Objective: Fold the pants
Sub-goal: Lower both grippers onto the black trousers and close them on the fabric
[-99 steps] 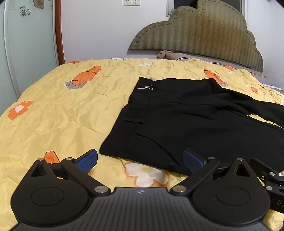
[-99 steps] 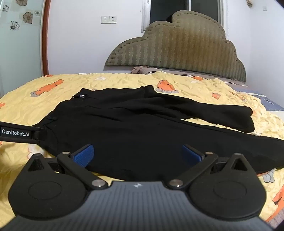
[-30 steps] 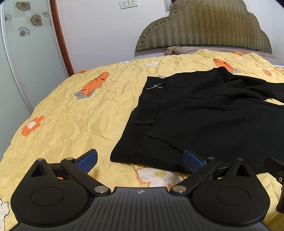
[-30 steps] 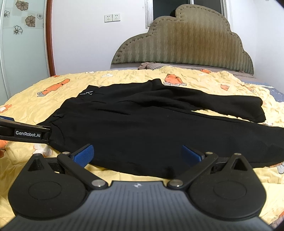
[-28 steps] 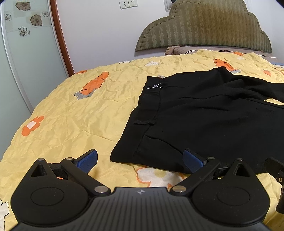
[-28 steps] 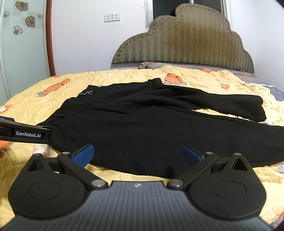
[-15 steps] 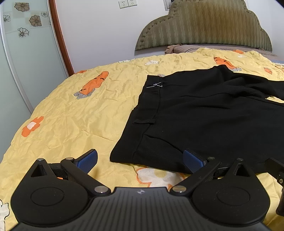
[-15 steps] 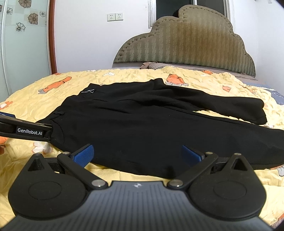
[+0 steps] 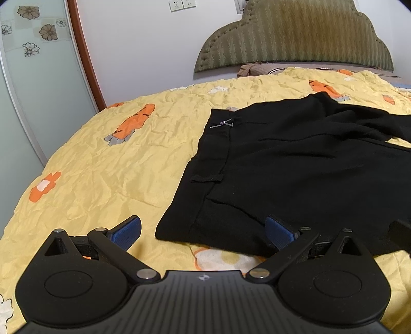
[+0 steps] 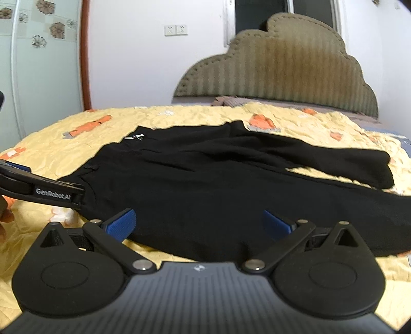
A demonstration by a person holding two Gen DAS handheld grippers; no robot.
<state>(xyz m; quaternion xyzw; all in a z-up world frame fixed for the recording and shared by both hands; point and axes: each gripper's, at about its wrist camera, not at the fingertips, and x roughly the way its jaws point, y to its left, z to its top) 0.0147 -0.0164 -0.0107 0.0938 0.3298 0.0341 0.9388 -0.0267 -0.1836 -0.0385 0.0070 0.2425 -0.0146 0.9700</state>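
Note:
Black pants [image 9: 295, 167] lie spread flat on the yellow bed, waistband to the left with a small silver tag [image 9: 222, 124], legs running right. In the right wrist view the pants [image 10: 218, 185] show both legs, the far one ending at a cuff [image 10: 380, 167]. My left gripper [image 9: 203, 230] is open and empty, just in front of the near waistband corner. My right gripper [image 10: 199, 222] is open and empty, low over the near edge of the pants. The left gripper's finger [image 10: 43, 188] shows at the left of the right wrist view.
The bedspread [image 9: 102, 167] is yellow with orange carrot and flower prints. An olive padded headboard [image 9: 295, 38] and a pillow stand at the far end. A glass door with a brown frame [image 9: 30, 90] is at the left. A white wall has sockets [image 9: 182, 3].
Both grippers stay open. The right wrist view has tilted upward and blurred slightly. The left view has shifted a little closer to the waistband corner. The pants have not moved.

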